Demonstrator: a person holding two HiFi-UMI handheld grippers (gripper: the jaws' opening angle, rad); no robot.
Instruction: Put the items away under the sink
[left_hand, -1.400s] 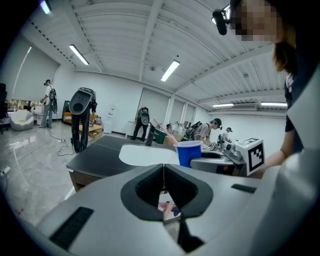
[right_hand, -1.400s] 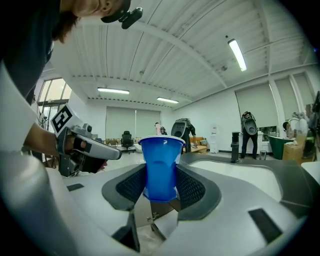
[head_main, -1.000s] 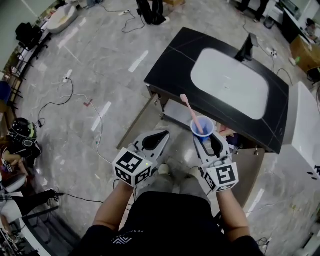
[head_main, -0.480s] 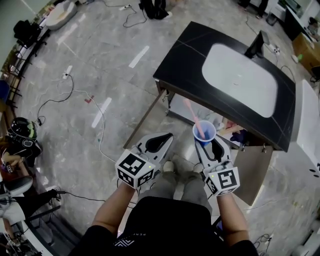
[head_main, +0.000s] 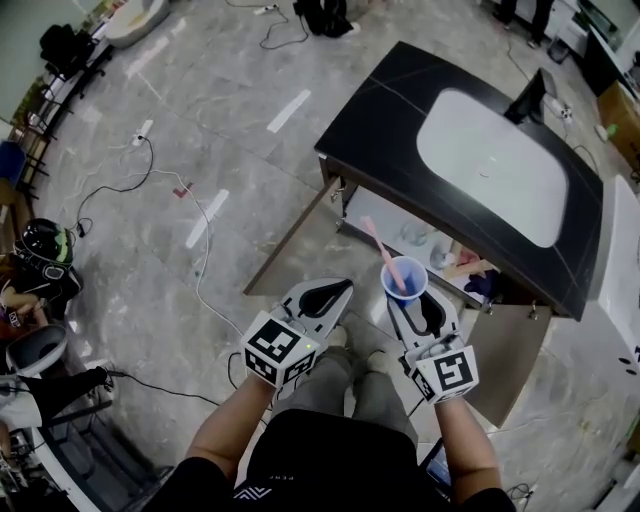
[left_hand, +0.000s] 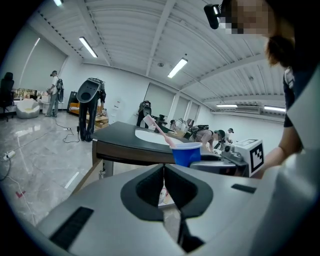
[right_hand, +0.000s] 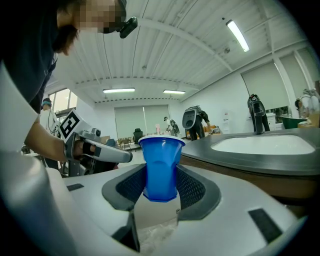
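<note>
**Holding a blue cup (head_main: 404, 277) in front of the open sink cabinet (head_main: 390, 110)**

Head view: the right gripper (head_main: 410, 298) is clamped on the blue cup, which stands upright in the air above the person's knees, just short of the space under the black counter. A pink toothbrush (head_main: 378, 247) leans out of the cup toward the cabinet. The left gripper (head_main: 333, 290) hangs just beside it on the left, jaws together, carrying nothing. The cabinet's door (head_main: 290, 240) stands swung open. On the shelf (head_main: 385, 218) beneath the white basin (head_main: 490, 165) lie a few small items, too small to tell apart.

Left gripper view: the jaws meet in one closed line with nothing between them. Beyond them, the cup with its toothbrush shows to the right, borne by the right gripper, in front of the counter's edge.

Right gripper view: both jaws press on the lower sides of the cup, which sits upright between them. The basin and a dark faucet (right_hand: 256, 116) are at the right, the left gripper at the left.
</note>
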